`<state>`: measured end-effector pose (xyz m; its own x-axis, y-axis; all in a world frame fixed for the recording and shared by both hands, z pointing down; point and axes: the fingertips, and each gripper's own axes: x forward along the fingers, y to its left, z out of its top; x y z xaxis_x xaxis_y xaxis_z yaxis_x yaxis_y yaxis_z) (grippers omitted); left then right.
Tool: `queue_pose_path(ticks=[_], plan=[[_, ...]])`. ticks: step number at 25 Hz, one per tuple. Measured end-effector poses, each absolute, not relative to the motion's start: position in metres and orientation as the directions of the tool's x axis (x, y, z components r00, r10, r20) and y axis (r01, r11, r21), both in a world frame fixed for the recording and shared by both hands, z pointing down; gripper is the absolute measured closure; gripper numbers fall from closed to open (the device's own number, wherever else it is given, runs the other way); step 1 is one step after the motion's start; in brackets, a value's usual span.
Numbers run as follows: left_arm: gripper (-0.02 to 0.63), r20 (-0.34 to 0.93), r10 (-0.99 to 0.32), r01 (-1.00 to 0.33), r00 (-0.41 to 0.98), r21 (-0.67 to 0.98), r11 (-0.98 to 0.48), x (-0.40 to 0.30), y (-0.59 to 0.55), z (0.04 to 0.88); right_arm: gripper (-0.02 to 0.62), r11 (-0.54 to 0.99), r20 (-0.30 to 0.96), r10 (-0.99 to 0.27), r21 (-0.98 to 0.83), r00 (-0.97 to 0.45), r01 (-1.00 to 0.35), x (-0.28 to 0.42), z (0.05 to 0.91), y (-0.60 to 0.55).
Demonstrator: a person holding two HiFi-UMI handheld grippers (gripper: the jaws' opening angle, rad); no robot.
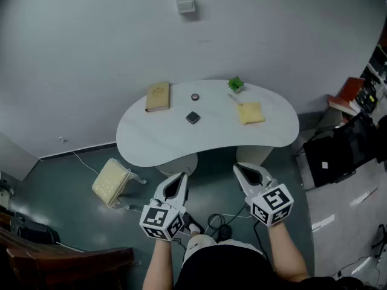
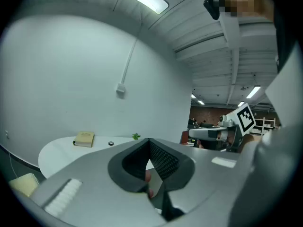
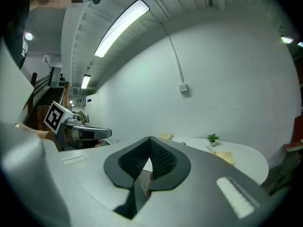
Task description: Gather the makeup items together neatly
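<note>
Currently left claw (image 1: 179, 179) closed, empty; right claw (image 1: 244, 170) closed, empty.

On table (image 1: 151, 141), centre: round item (image 1: 195, 96), dark square item (image 1: 193, 118), too small to identify. Far side of table: slim stick (image 1: 234, 99), likewise.

A pale grey wall (image 1: 91, 53) stands behind a white kidney-shaped table (image 1: 151, 147). A small white box (image 1: 185, 5) is mounted on the wall, with a thin conduit (image 2: 129, 63) running up from it. The floor (image 1: 54, 186) is dark teal and slightly glossy. A yellowish padded stool (image 1: 112, 182) sits off the table's left end, and black cases (image 1: 338, 153) stand to the right. A long strip light (image 3: 120, 27) glows on the ribbed ceiling (image 2: 208, 37).
</note>
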<state>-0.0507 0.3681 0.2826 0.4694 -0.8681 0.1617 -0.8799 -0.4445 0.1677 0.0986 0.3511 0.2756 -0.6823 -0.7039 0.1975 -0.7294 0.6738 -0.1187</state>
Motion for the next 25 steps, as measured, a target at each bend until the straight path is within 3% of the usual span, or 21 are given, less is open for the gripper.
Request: queue_pose_path(ticks=[25], plan=[[0.606,0.172,-0.873,-0.889,0.456,0.138,-0.437,-0.042,0.356,0.284,0.583,0.690,0.210,-0.678,-0.149,-0.704,-0.709,0.091,0.282,0.342]])
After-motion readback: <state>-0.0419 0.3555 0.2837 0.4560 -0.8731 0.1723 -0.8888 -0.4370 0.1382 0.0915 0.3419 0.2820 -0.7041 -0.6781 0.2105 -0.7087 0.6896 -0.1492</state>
